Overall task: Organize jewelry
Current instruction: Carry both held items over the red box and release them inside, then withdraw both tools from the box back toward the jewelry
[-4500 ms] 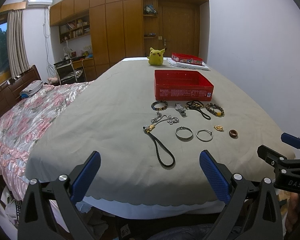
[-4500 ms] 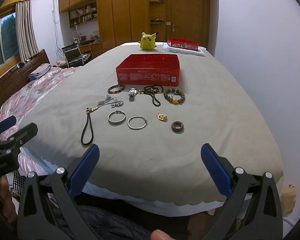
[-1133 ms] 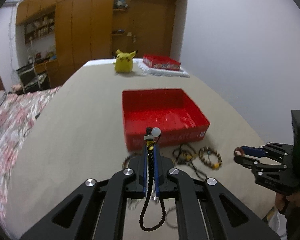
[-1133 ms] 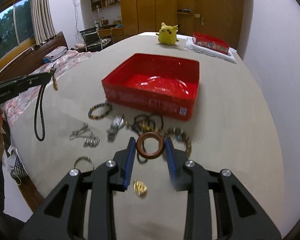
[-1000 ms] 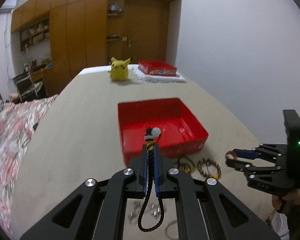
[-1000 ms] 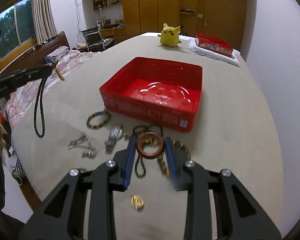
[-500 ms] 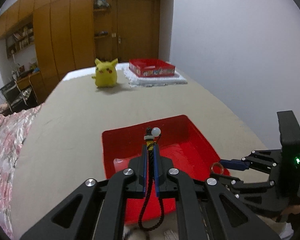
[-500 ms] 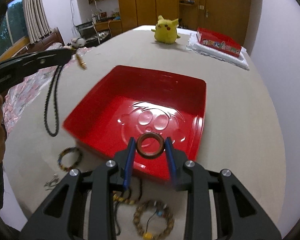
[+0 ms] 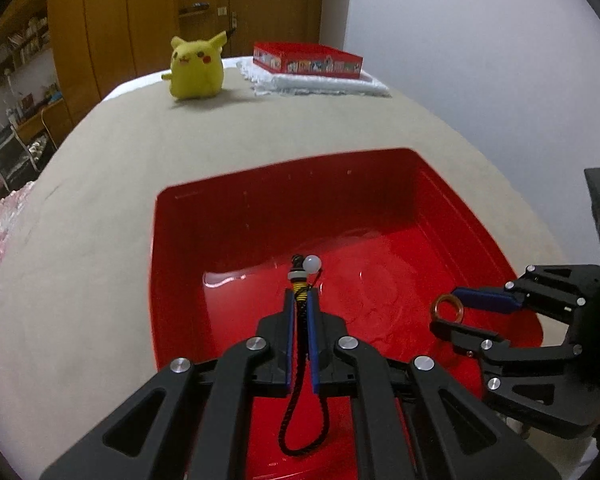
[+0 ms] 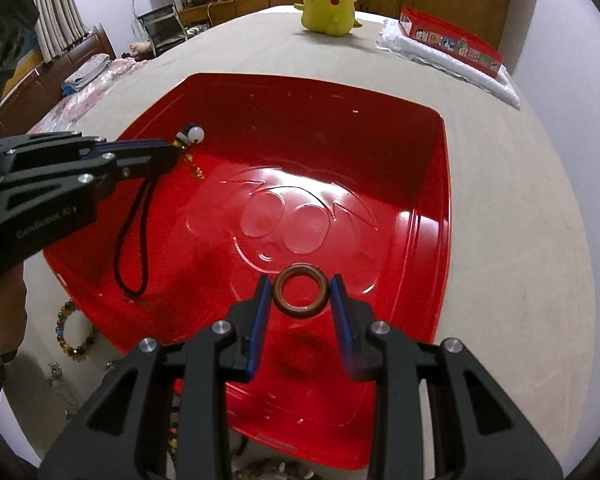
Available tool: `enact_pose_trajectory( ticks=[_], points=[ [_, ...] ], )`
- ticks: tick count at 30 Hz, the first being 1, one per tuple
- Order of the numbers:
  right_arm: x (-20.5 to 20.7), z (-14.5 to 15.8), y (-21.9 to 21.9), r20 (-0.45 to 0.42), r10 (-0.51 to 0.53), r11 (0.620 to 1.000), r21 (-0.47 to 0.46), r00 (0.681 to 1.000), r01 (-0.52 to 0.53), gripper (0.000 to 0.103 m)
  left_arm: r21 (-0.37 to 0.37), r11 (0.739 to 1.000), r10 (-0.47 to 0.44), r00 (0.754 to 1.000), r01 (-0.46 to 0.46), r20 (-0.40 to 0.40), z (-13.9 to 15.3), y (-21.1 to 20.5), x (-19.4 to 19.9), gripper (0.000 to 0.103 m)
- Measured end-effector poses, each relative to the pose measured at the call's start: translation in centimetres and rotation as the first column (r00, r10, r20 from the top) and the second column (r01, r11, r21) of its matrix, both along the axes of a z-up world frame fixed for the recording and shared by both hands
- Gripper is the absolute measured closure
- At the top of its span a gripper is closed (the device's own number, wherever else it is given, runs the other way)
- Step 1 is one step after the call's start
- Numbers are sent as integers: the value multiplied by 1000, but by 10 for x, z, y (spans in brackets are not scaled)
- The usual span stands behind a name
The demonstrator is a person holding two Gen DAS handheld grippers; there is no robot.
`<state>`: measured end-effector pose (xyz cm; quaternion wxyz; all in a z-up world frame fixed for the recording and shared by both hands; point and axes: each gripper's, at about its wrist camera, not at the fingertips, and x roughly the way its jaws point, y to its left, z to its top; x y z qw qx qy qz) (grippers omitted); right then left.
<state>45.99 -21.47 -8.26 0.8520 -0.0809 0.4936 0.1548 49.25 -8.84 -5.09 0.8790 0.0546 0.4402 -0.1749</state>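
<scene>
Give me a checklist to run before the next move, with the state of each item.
1. Both grippers over the tray: ok.
2. Left gripper shut on the cord: ok, the loop hangs inside the tray.
3. Cord loop resting on the tray floor: cannot tell.
4. Right gripper letting go: ok. Its jaws have just been opening, and the ring sits between them with the pads looking clear of it.
5. Ring above the tray floor, away from the rim: ok.
6. All jewelry in the tray: not ok, a bracelet lies outside it.
</scene>
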Motion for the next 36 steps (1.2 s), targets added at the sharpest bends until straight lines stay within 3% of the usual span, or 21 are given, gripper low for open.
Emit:
enact_pose_trajectory(
  ticks=[3,5,10,16,22,28,36],
  points=[
    [-1,1,1,21,-2,1000,-18,1000,2,55,5,1000,0,1000,0,-7,-4,0,-3,91],
    [-3,2,-1,19,-3,1000,-12,1000,4,54,9,1000,-1,1000,1,-5,-4,0,-5,85],
    [-16,17,-10,41,-18,1000,20,999,17,54,7,1000,9,1000,-9,11,11,5,-14,81],
    [-72,51,-24,103,-26,996,88,994,17,54,8,999,34,996,-35,78,46,29,-69,56],
    [-152,67,-30,147,-9,993,117,989,-8,43,-2,998,69,990,-70,121,61,60,-149,33],
    [-218,56,-24,139,13,993,115,990,-29,36,5,997,77,989,-78,128,53,73,-219,24],
    [-266,32,-17,87,4,988,152,996,-17,36,-20,997,77,995,-75,70,28,76,-281,22]
  ],
)
